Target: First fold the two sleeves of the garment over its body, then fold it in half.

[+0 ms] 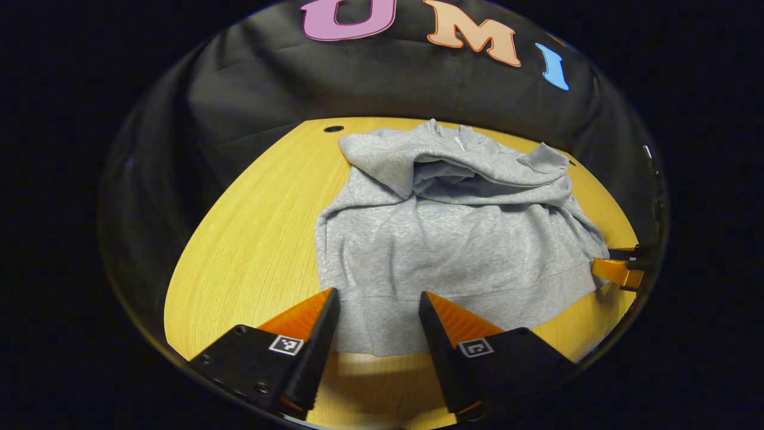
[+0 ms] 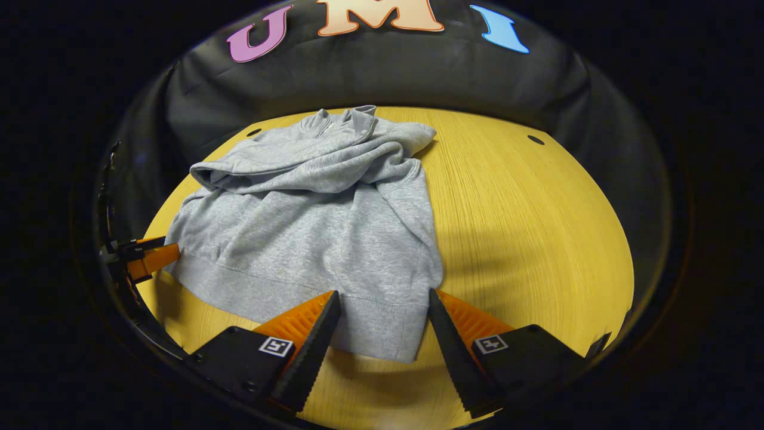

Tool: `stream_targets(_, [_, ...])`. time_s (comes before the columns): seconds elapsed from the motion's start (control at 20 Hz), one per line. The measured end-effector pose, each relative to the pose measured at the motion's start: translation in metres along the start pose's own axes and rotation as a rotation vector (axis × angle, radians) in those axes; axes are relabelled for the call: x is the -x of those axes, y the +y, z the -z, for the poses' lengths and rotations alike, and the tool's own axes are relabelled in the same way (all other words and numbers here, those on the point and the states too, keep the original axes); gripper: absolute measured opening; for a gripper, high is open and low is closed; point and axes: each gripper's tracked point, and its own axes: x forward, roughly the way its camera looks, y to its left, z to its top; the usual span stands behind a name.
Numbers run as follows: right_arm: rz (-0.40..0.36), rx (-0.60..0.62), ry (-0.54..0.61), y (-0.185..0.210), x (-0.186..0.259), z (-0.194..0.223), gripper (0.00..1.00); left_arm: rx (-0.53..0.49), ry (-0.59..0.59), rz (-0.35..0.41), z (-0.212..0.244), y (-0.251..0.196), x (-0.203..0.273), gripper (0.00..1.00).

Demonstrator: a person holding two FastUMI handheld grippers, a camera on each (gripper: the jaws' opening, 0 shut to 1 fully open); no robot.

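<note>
Hovering spread wide over the near hem and gripping nothing, the left tongs (image 1: 379, 325) and right tongs (image 2: 385, 325) each frame a bottom corner of the grey sweatshirt (image 1: 453, 239). It lies on the wooden surface (image 2: 525, 227), sleeves bunched across its chest. Bare wood flanks it on both sides; black cloth (image 2: 370, 71) walls the far edge.

Black wedge bodies w/ square b/w marker tags, small screws, ribbed fingers (image 1: 310, 310).
</note>
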Motion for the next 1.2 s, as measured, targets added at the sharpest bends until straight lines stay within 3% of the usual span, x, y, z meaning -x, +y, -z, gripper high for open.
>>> stream_targets(0.05, [-0.025,0.018,0.007,0.006,-0.001,-0.001,0.89,0.000,0.005,0.012,0.000,-0.003,-0.002,0.74])
stream_targets(0.1, [-0.047,0.031,0.009,0.012,-0.002,0.000,0.72,0.008,0.001,0.020,-0.001,-0.008,-0.002,0.55])
stream_targets(0.15, [-0.064,0.044,0.007,0.017,-0.002,-0.001,0.61,0.028,-0.019,0.026,-0.004,-0.014,-0.004,0.46])
stream_targets(0.2, [-0.076,0.045,0.013,0.020,-0.001,0.000,0.46,0.054,-0.038,0.008,-0.006,-0.016,-0.005,0.28])
stream_targets(0.25, [-0.079,0.046,0.016,0.020,-0.001,0.000,0.35,0.067,-0.054,-0.007,-0.007,-0.017,-0.006,0.11])
stream_targets(0.3, [-0.096,0.030,0.030,0.023,-0.003,0.001,0.33,0.067,-0.051,-0.019,-0.006,-0.017,-0.007,0.05])
stream_targets(0.4, [-0.109,0.000,0.038,0.024,-0.002,0.000,0.11,0.070,-0.020,-0.018,-0.006,-0.018,-0.007,0.00])
stream_targets(0.5, [-0.124,-0.006,0.030,0.023,-0.001,-0.003,0.04,0.083,-0.003,-0.001,-0.008,-0.018,-0.007,0.00])
stream_targets(0.8, [-0.244,-0.015,0.001,0.025,0.015,-0.024,0.04,0.125,0.090,0.000,-0.011,-0.019,0.000,0.00])
stream_targets(1.0, [-0.352,-0.040,-0.063,0.029,0.028,-0.054,0.04,0.184,0.049,-0.048,-0.029,-0.025,0.014,0.00])
stream_targets(1.2, [-0.413,-0.088,-0.085,0.023,0.040,-0.087,0.04,0.238,0.013,-0.029,-0.062,-0.032,0.027,0.00])
